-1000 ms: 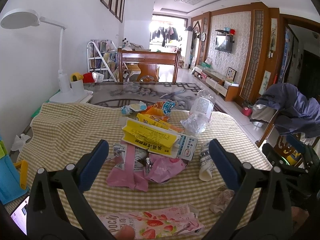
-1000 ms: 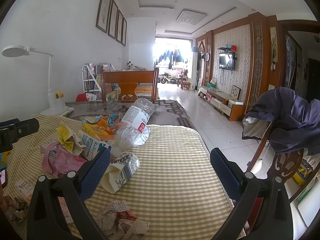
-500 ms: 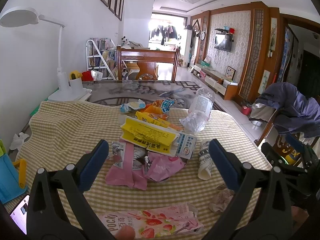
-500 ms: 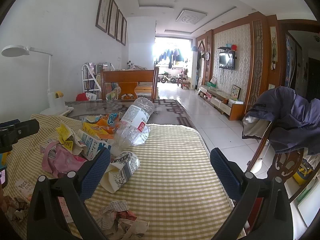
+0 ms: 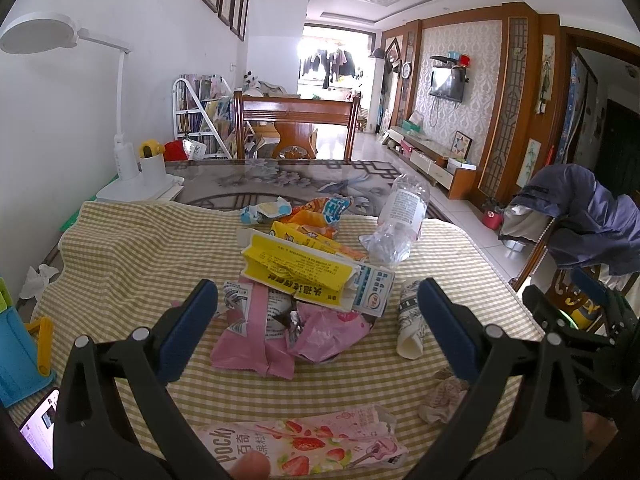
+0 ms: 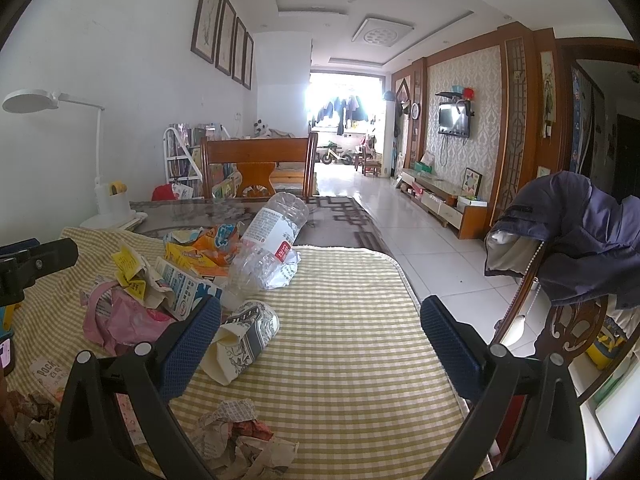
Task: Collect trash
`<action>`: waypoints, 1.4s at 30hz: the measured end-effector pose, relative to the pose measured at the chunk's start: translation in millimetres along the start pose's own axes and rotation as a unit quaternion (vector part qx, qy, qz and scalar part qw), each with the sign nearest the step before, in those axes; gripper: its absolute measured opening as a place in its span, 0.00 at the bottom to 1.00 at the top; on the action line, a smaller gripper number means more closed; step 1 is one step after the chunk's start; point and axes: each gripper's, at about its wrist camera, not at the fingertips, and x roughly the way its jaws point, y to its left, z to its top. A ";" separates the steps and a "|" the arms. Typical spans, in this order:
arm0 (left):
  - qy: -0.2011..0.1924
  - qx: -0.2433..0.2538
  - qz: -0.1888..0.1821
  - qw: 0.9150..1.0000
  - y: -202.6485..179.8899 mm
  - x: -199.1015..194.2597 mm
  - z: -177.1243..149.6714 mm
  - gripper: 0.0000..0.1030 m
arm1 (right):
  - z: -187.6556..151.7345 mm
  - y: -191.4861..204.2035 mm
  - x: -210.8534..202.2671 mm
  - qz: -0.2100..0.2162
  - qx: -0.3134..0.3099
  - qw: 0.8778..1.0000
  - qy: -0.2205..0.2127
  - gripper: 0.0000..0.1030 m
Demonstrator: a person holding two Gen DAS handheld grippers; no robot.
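Note:
A heap of trash lies on the yellow checked tablecloth (image 5: 120, 264): a yellow and white carton (image 5: 304, 270), a pink wrapper (image 5: 304, 332), orange snack bags (image 5: 312, 228), a crushed clear bottle (image 5: 396, 224), a crushed paper cup (image 5: 408, 320) and a Pocky wrapper (image 5: 304, 448). My left gripper (image 5: 318, 316) is open and empty, hovering in front of the pink wrapper. My right gripper (image 6: 320, 336) is open and empty, to the right of the heap, with the paper cup (image 6: 244, 340) by its left finger and crumpled paper (image 6: 240, 436) below it.
A white desk lamp (image 5: 120, 160) stands at the table's far left. A blue object (image 5: 16, 352) and a phone (image 5: 40, 432) sit at the left edge. A chair with a purple jacket (image 6: 576, 236) stands right of the table. A wooden chair (image 5: 296, 128) is beyond.
The left view has shifted slightly, with the heap a little closer. The right gripper has barely moved. Both grippers stay open.

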 end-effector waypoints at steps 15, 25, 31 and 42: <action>0.012 0.025 0.008 1.000 0.3 -0.5 -2.0 0.95 | 0.2 1.6 -4.5 0.005 -0.009 1.000 0.022 0.93; 0.092 0.083 -0.003 0.992 6.8 -49.2 -40.4 0.95 | -15.2 -14.7 -0.1 0.077 0.059 0.986 0.135 0.93; 0.205 0.108 0.028 0.972 8.4 -54.4 -85.8 0.95 | -21.2 -19.2 7.6 0.079 0.072 0.978 0.176 0.93; 0.278 -0.010 0.063 0.959 39.5 -30.6 -107.9 0.95 | -32.0 -10.4 13.2 0.132 0.043 0.966 0.217 0.93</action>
